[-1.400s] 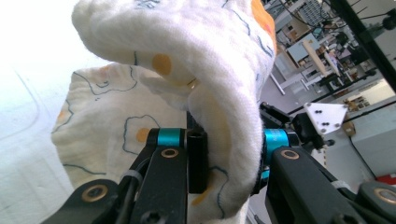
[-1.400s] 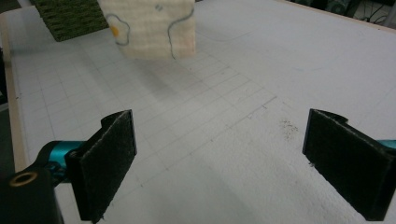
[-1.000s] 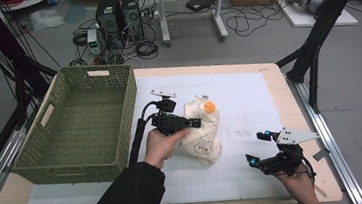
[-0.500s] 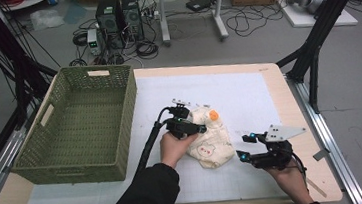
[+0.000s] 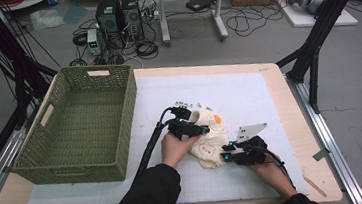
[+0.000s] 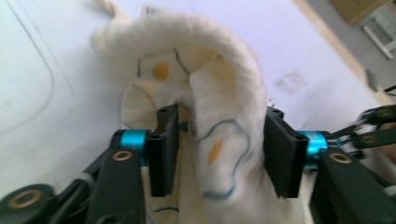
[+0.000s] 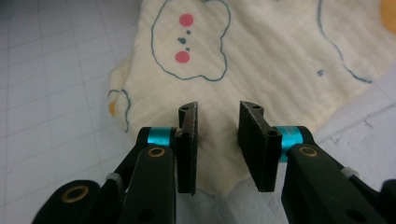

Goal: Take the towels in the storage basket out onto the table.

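Cloth [image 6: 219,116] bunched between left jaws

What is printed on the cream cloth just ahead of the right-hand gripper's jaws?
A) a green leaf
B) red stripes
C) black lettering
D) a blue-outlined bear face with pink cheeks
D: in the right gripper view, the cloth shows a blue-outlined bear face with pink dots, just beyond the right gripper, whose jaws stand apart over the cloth's edge.

Cream cloth [image 7: 261,56], blue outlines; green basket [image 5: 78,124].
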A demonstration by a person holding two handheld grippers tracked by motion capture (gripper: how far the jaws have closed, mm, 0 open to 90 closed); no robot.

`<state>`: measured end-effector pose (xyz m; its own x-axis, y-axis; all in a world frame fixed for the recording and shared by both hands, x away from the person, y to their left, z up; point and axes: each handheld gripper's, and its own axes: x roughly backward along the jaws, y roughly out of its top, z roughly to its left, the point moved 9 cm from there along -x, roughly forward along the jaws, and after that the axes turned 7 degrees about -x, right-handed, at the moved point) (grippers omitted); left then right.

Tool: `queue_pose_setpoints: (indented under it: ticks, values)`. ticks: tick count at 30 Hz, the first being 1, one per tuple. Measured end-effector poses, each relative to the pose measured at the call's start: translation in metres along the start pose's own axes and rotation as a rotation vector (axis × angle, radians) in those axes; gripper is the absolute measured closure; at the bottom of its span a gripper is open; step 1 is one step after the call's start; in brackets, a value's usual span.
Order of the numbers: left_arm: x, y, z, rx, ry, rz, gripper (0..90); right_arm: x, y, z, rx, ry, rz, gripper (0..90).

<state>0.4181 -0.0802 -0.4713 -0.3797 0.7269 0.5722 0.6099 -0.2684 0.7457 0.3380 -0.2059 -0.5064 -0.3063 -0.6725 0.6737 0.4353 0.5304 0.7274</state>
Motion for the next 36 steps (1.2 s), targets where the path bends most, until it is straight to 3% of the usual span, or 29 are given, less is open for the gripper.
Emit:
queue_pose_setpoints:
  ticks: [3,7,14,22,27,31,36]
  values:
    - [0.015,0.009,-0.003,-0.017,-0.013,-0.053,43.7,0.001,-0.001,0.0,-0.015,0.024,0.002,81.9]
    - [0.032,0.009,-0.001,-0.027,-0.018,-0.095,43.4,0.009,-0.004,0.002,-0.001,0.025,0.017,83.4]
    - [0.042,-0.004,0.001,-0.027,-0.021,-0.095,47.3,0.036,-0.017,0.0,-0.021,-0.002,0.006,83.3]
    - [0.032,-0.018,0.0,-0.057,-0.004,-0.04,56.3,0.053,-0.034,0.002,-0.023,-0.035,0.034,82.5]
    - [0.015,-0.029,0.006,-0.062,0.039,0.019,59.0,0.061,-0.035,0.001,-0.034,-0.039,0.007,80.1]
    - [0.001,-0.038,0.007,-0.099,0.085,0.067,59.7,0.057,-0.035,0.004,-0.036,-0.018,0.009,73.1]
    - [0.0,-0.038,0.01,-0.177,0.176,0.072,76.9,0.047,-0.036,0.003,-0.027,-0.005,0.039,71.6]
